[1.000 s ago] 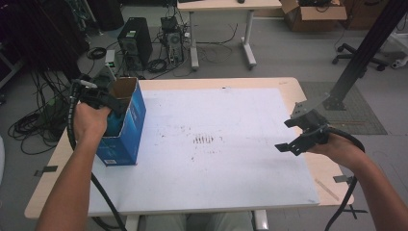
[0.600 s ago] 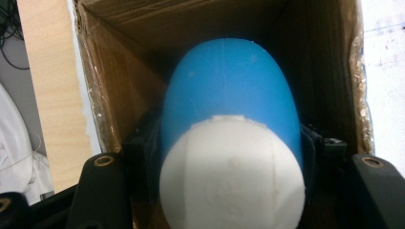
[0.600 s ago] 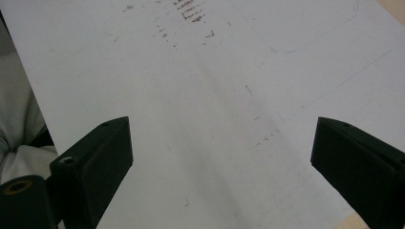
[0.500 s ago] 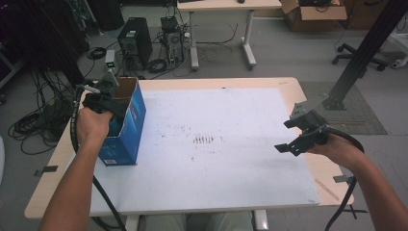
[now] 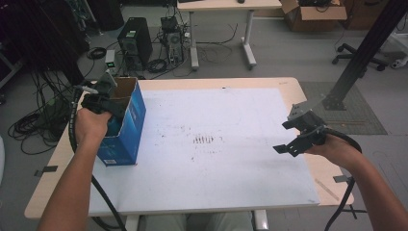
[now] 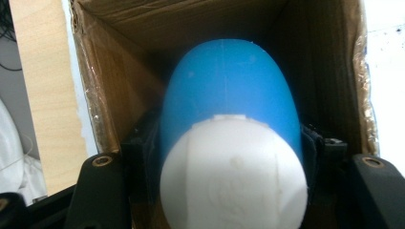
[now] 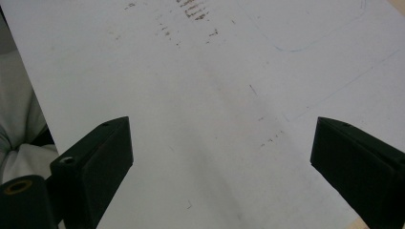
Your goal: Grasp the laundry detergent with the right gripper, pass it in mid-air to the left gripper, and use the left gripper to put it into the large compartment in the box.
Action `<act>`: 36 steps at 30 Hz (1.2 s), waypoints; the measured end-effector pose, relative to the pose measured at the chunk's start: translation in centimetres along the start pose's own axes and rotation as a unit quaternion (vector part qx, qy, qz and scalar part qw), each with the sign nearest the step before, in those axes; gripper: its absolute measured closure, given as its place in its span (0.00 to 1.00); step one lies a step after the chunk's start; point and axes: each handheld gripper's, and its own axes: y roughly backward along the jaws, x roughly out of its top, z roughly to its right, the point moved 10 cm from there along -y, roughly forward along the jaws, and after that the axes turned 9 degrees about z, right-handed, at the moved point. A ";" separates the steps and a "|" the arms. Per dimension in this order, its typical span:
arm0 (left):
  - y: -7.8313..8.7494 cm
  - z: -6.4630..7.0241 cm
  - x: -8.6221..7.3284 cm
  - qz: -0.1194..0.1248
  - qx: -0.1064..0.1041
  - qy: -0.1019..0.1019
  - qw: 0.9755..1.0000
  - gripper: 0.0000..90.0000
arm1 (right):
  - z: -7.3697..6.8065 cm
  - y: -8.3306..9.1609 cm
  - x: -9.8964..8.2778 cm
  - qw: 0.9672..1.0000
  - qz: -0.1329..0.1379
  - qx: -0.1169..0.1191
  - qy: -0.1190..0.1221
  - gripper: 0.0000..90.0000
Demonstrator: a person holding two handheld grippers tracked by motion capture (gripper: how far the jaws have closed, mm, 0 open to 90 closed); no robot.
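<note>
In the high view, the left gripper [image 5: 108, 98] reaches down into the open top of the blue box [image 5: 126, 126] at the table's [image 5: 231, 83] left edge, apparently to lift something out, while the right gripper [image 5: 300, 134] idles well apart. In the left gripper view, the jaws are clamped on a bottle [image 6: 231, 138] inside the cardboard walls: smooth blue body, rounded white cap nearest the camera. In the right gripper view, the jaws stand wide apart, empty, above the white board [image 7: 205, 95].
</note>
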 end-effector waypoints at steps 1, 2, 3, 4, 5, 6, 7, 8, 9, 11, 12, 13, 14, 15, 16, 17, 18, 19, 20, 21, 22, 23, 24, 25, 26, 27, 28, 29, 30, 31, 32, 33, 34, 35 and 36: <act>0.0 0.0 0.0 -0.001 -0.002 0.000 1.000 0.42 | 0.0 0.0 0.0 1.000 -0.001 0.001 0.000 0.08; 0.0 -0.1 -0.1 0.000 -0.004 0.001 1.000 0.42 | 0.0 0.0 0.0 1.000 0.000 0.001 0.001 0.08; 0.0 -0.1 -0.1 0.002 -0.005 0.002 1.000 0.41 | 0.0 0.0 0.0 1.000 0.000 0.001 0.001 0.08; 0.0 -0.1 -0.1 0.002 -0.010 0.001 1.000 0.41 | 0.0 0.0 0.0 1.000 0.000 0.001 0.001 0.08; 0.0 0.0 -0.1 0.003 -0.014 0.002 1.000 0.40 | 0.0 0.0 0.0 1.000 0.000 0.001 0.001 0.08; 0.1 0.0 0.0 0.004 -0.015 0.000 1.000 0.39 | 0.0 0.0 0.1 1.000 0.000 0.001 0.000 0.08; 0.1 0.1 0.0 0.005 -0.014 -0.001 1.000 0.39 | 0.0 0.0 0.1 1.000 -0.001 0.001 0.000 0.08; 0.2 0.1 0.0 0.005 -0.017 0.000 1.000 0.37 | -0.1 0.0 0.1 1.000 0.000 0.002 0.001 0.08; 0.3 0.1 0.1 0.005 -0.017 -0.001 1.000 0.36 | -0.1 0.0 0.1 1.000 -0.001 0.002 0.002 0.08; 0.7 0.1 0.3 0.007 -0.019 -0.001 1.000 0.33 | -0.1 -0.1 0.1 1.000 -0.001 0.003 0.002 0.08; 1.0 0.1 0.4 0.011 -0.018 -0.001 1.000 0.32 | -0.1 -0.1 0.0 1.000 -0.002 0.002 0.002 0.08; 1.4 0.1 0.5 0.012 -0.019 -0.002 1.000 0.30 | -0.1 -0.1 0.0 1.000 -0.002 0.002 0.001 0.08; 1.7 0.1 0.7 0.014 -0.021 0.000 1.000 0.29 | -0.1 0.0 0.1 1.000 -0.002 0.002 0.002 0.08; 2.0 0.2 0.8 0.017 -0.024 0.000 1.000 0.28 | -0.1 0.0 0.1 1.000 -0.001 0.002 0.002 0.08; 2.4 0.2 0.9 0.019 -0.024 -0.002 1.000 0.27 | -0.2 0.0 0.2 1.000 0.000 0.002 0.001 0.08; 2.8 0.2 1.1 0.021 -0.024 -0.004 0.999 0.26 | -0.2 0.1 0.2 1.000 0.001 0.002 0.002 0.08; 3.2 0.2 1.2 0.023 -0.025 -0.005 0.999 0.24 | -0.2 0.1 0.3 1.000 0.001 0.002 0.004 0.08; 3.6 0.1 1.3 0.025 -0.026 -0.005 0.999 0.23 | -0.3 0.2 0.3 1.000 0.000 0.001 0.004 0.08; 4.1 0.1 1.5 0.026 -0.027 -0.005 0.999 0.22 | -0.3 0.2 0.3 1.000 0.000 0.001 0.005 0.08; 4.4 0.1 1.6 0.027 -0.028 -0.006 0.999 0.20 | -0.3 0.3 0.4 1.000 0.001 0.001 0.006 0.08; 4.8 0.1 1.7 0.027 -0.030 -0.006 0.999 0.20 | -0.4 0.4 0.4 1.000 0.002 0.001 0.005 0.08; 5.3 0.1 1.8 0.027 -0.034 -0.006 0.999 0.19 | -0.4 0.4 0.4 1.000 0.003 0.000 0.005 0.08; 5.7 0.2 2.0 0.030 -0.039 -0.005 0.999 0.16 | -0.4 0.5 0.5 1.000 0.003 0.000 0.006 0.08; 6.2 0.3 2.1 0.032 -0.040 -0.008 0.999 0.16 | -0.4 0.6 0.5 1.000 0.003 -0.001 0.006 0.08; 6.6 0.3 2.3 0.034 -0.038 -0.012 0.999 0.16 | -0.5 0.6 0.5 1.000 0.003 -0.002 0.005 0.08; 7.1 0.4 2.5 0.037 -0.038 -0.016 0.998 0.15 | -0.5 0.7 0.5 1.000 0.003 -0.002 0.005 0.08; 7.5 0.6 2.7 0.040 -0.039 -0.019 0.998 0.15 | -0.5 0.8 0.6 1.000 0.004 -0.003 0.006 0.08; 8.0 0.7 2.9 0.044 -0.039 -0.023 0.998 0.14 | -0.5 0.9 0.6 1.000 0.005 -0.004 0.006 0.08; 8.4 1.0 3.0 0.047 -0.040 -0.028 0.998 0.14 | -0.6 1.0 0.7 1.000 0.005 -0.004 0.005 0.08; 8.8 1.3 3.2 0.051 -0.042 -0.032 0.997 0.13 | -0.6 1.1 0.7 1.000 0.005 -0.005 0.005 0.08; 9.2 1.5 3.4 0.055 -0.042 -0.038 0.997 0.13 | -0.6 1.1 0.8 1.000 0.005 -0.005 0.006 0.08; 9.6 1.8 3.5 0.057 -0.043 -0.044 0.996 0.13 | -0.6 1.2 0.8 1.000 0.005 -0.006 0.006 0.08; 10.0 2.1 3.6 0.057 -0.045 -0.048 0.996 0.13 | -0.7 1.3 0.8 1.000 0.006 -0.007 0.006 0.07; 10.3 2.4 3.8 0.058 -0.047 -0.053 0.996 0.12 | -0.7 1.4 0.9 1.000 0.006 -0.008 0.006 0.07; 10.7 2.7 4.0 0.060 -0.049 -0.057 0.995 0.11 | -0.7 1.4 0.9 1.000 0.006 -0.008 0.006 0.07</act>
